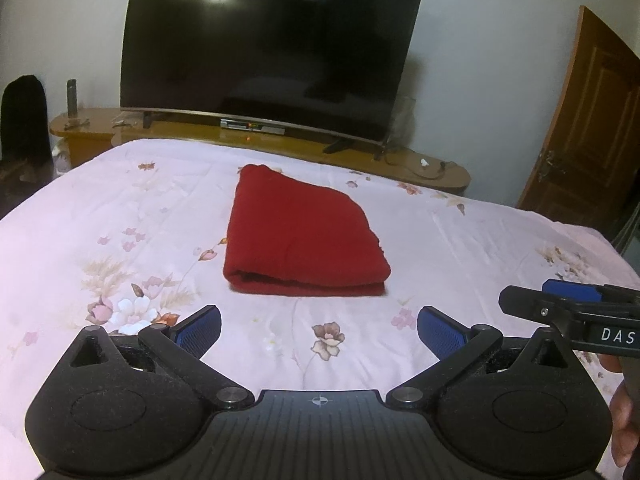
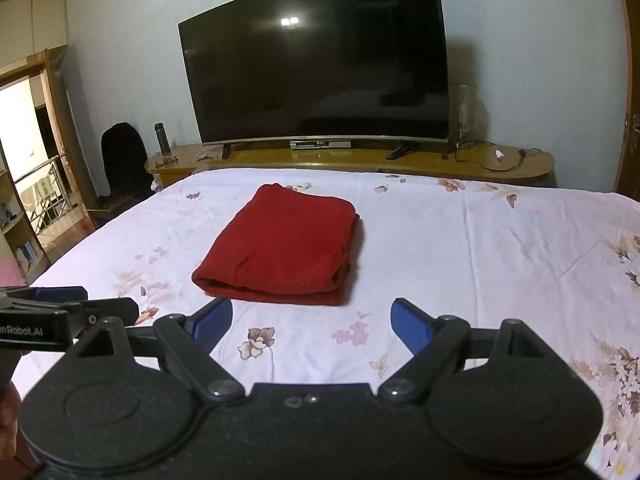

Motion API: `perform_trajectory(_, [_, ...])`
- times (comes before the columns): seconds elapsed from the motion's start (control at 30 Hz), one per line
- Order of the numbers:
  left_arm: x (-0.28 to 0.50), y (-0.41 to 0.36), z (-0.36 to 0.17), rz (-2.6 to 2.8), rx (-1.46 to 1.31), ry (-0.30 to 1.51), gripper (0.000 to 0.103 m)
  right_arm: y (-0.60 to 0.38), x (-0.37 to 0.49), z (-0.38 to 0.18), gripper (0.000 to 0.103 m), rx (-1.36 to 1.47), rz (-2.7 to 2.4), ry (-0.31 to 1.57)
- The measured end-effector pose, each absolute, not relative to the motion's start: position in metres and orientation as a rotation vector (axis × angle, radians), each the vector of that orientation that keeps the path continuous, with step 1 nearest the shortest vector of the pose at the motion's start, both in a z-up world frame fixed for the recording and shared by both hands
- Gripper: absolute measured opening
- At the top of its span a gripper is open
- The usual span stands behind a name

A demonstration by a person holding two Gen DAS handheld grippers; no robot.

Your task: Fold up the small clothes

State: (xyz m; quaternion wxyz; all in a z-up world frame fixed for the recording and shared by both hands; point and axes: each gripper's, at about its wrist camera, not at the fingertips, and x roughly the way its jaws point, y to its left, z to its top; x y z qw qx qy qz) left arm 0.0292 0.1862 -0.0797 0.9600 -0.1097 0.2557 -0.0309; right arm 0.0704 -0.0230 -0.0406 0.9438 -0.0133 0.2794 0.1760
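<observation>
Mid-frame in both views: red garment (image 1: 300, 236) folded into a soft, thick slab, lying on the floral bedspread (image 1: 460, 248), bare sheet on every side. Left gripper (image 1: 319, 330) and right gripper (image 2: 312, 326) both spread wide, nothing between the blue ribbed pads, short of the cloth's near edge. Only the right view shows the open doorway (image 2: 28, 168) at left; only the left view shows the brown door (image 1: 584, 120) at right.

Dark television (image 1: 272, 52) on wooden stand (image 1: 280, 140) — white walls (image 1: 500, 60)
</observation>
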Motion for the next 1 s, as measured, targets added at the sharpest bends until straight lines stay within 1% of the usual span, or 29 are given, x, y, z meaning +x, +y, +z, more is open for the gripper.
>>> perform_trajectory(1.0, [0.024,0.193,-0.073,-0.074,-0.207,0.514,0.103,-0.020,0.066,-0.036,0.086,-0.028,0.354,0.566])
